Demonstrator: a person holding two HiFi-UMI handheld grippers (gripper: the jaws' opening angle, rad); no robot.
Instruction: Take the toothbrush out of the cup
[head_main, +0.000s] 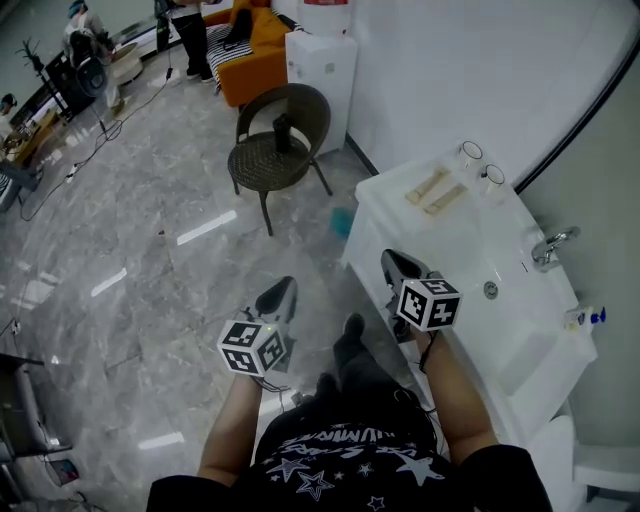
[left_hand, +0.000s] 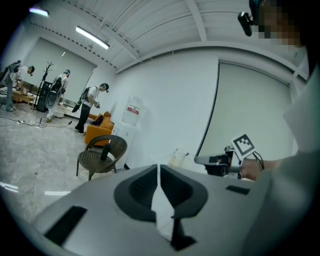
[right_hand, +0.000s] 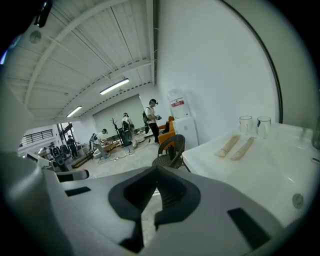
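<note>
Toothbrush itself showed in no view, so its place was a matter of judgement. Nearest, the left gripper (left_hand: 158, 169) and the right gripper (right_hand: 157, 172) were both clenched on nothing, their fingers pressed together.

The right gripper hung at the near edge of the white bench (head_main: 445, 240). The left hung over the floor beside it, clear of the bench. Farther ahead of the right fingers lay two pale long pieces (right_hand: 226, 146) side by side. Just beyond those, at the far end, stood two clear cups (right_hand: 245, 124), upright and well apart from both grippers.

No handle rose above either rim that I could see, though the cups were too small to be sure. Whether one pale piece was the toothbrush I could not tell. The scene fitted either a reach toward a cup with the brush in it, or empty fingers with the brush already laid on the bench. Only if a brush stood in a cup would the next move call for parted fingers brought down over its rim.
</note>
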